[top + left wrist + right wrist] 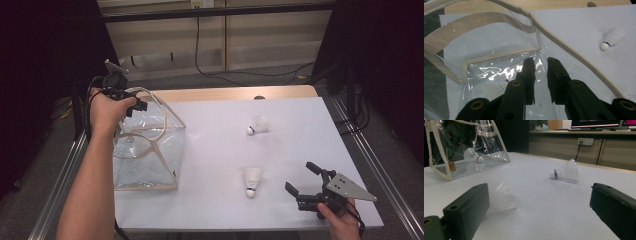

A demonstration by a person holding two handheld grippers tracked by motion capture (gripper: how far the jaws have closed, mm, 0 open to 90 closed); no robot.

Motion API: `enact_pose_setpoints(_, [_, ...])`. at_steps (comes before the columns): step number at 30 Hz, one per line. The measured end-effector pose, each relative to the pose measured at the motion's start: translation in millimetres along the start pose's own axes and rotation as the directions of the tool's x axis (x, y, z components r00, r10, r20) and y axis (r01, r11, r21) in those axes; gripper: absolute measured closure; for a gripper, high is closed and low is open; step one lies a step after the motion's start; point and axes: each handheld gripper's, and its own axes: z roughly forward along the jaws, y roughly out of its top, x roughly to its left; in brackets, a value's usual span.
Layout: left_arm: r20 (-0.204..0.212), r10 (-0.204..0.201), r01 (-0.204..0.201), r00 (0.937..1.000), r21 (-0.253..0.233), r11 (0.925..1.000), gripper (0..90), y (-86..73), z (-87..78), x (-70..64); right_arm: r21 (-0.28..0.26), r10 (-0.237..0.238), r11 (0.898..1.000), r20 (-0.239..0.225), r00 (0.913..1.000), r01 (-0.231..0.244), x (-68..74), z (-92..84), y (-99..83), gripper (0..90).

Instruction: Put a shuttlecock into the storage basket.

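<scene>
A clear plastic tote bag [150,155] with cream trim and handles stands at the left of the white table top [220,155]. One white shuttlecock [472,155] lies inside it. My left gripper [136,106] hovers over the bag's open top; its jaws [541,62] stand slightly apart with nothing between them. Two more shuttlecocks lie on the table: one far right of centre [258,124], one nearer [252,181]. My right gripper [301,177] rests low at the front right, open wide, with the nearer shuttlecock [501,197] just beyond its left jaw.
The bag's handles [446,35] loop up around the left gripper. A wooden strip [235,93] edges the table's far side, with cables on the floor behind. Metal rails [370,160] run along both sides of the table.
</scene>
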Motion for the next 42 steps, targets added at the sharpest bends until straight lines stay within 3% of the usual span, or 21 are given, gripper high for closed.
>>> enact_pose_setpoints(9, [0.045,-0.004,0.005,0.9990,-0.016,0.9999,69.9,-2.9,-8.5,-1.2,0.001,-0.001,1.000,0.001,1.0000,0.001,-0.1,-0.3,0.1,2.3])
enact_pose_setpoints(23, [0.120,0.033,-0.030,0.9923,-0.030,0.9991,54.5,-9.3,-22.5,-9.0,0.003,-0.004,1.000,0.004,1.0000,0.004,-0.4,-0.1,0.1,2.3])
enact_pose_setpoints(29, [0.161,0.059,-0.052,0.9851,-0.051,0.9974,45.8,-11.7,-25.1,-15.2,0.002,-0.005,1.000,0.003,1.0000,0.005,-0.1,0.0,0.2,2.3])
enact_pose_setpoints(36, [0.188,0.092,-0.086,0.9778,-0.041,0.9955,37.0,-14.4,-25.0,-25.2,0.002,-0.002,1.000,0.003,1.0000,0.002,0.0,-0.1,0.2,2.3])
enact_pose_setpoints(42, [0.217,0.134,-0.127,0.9670,-0.046,0.9908,30.7,-16.1,-26.1,-35.5,0.001,-0.008,1.000,0.004,1.0000,0.008,-0.2,-0.2,0.3,2.3])
